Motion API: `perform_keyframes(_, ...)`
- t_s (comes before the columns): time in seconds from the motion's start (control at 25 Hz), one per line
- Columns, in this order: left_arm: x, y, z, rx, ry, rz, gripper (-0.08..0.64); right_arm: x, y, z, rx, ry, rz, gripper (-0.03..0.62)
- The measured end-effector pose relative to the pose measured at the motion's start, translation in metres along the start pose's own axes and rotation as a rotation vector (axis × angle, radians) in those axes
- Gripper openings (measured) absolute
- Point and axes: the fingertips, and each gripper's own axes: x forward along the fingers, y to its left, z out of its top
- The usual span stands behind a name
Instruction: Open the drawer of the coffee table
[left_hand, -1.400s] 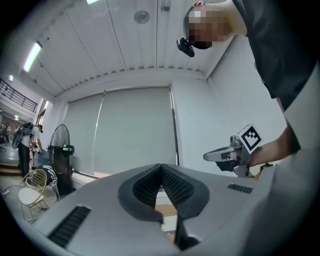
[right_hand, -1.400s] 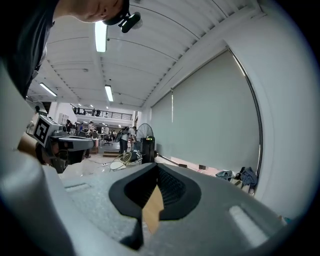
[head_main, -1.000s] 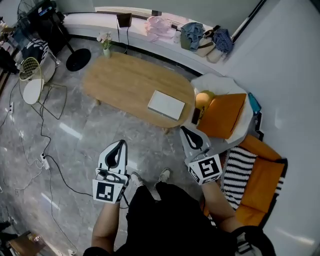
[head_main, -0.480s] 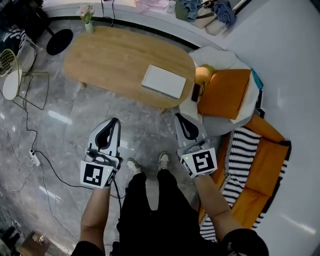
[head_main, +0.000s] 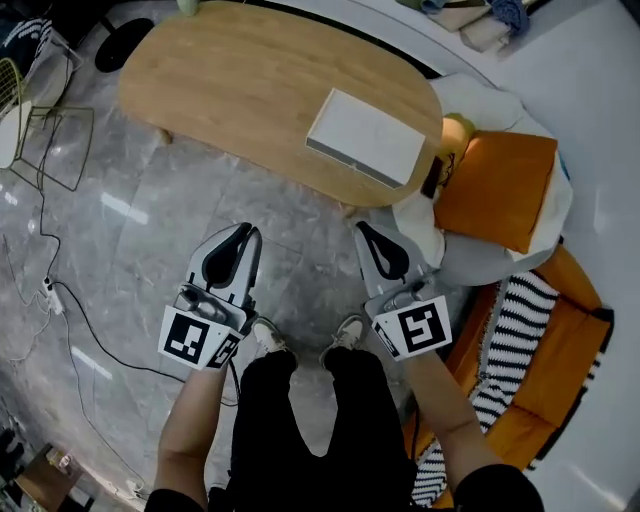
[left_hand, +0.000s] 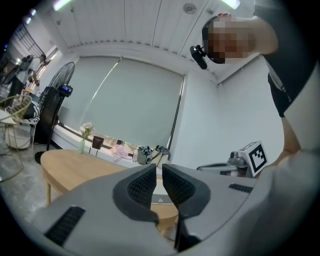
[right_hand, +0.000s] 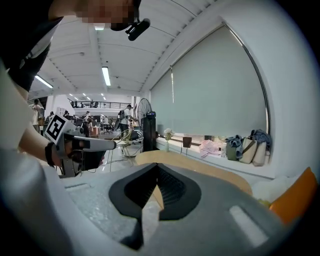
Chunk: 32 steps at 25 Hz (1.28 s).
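The oval wooden coffee table lies across the top of the head view, with a flat white box on its right part. No drawer shows from above. My left gripper is shut and empty over the grey floor, short of the table's near edge. My right gripper is beside it, also shut and empty, close to the table's right end. In the left gripper view the left gripper points level at the table; a pale panel with a small knob shows behind its jaws. The right gripper faces the table top.
An orange cushion rests on a white round seat right of the table. An orange sofa with a striped throw stands at the right. Cables trail over the floor at the left, near a wire chair. My feet are behind the grippers.
Both grippers have sunk lower and the view has come closer to the table, which now looks larger. Both stay shut and side by side.
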Motion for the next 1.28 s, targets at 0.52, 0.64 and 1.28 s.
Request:
perform_keyframes(0.52, 0.039, 0.059, -0.174, -0.188, -0.027, -0.033, 0.13, 0.06, 0.019, -0.146, -0.047, -0.05, 0.186, 0.005)
perform_keyframes(0.64, 0.049, 0.074, -0.206, -0.211, -0.045, -0.054, 0.146, 0.076, 0.021, -0.173, -0.053, -0.088, 0.221, 0.005)
perform_keyframes(1.28, 0.13, 0.156, -0.312, -0.474, -0.236, -0.252, 0.279, 0.113, 0.009, -0.266, -0.122, -0.184, 0.341, 0.005)
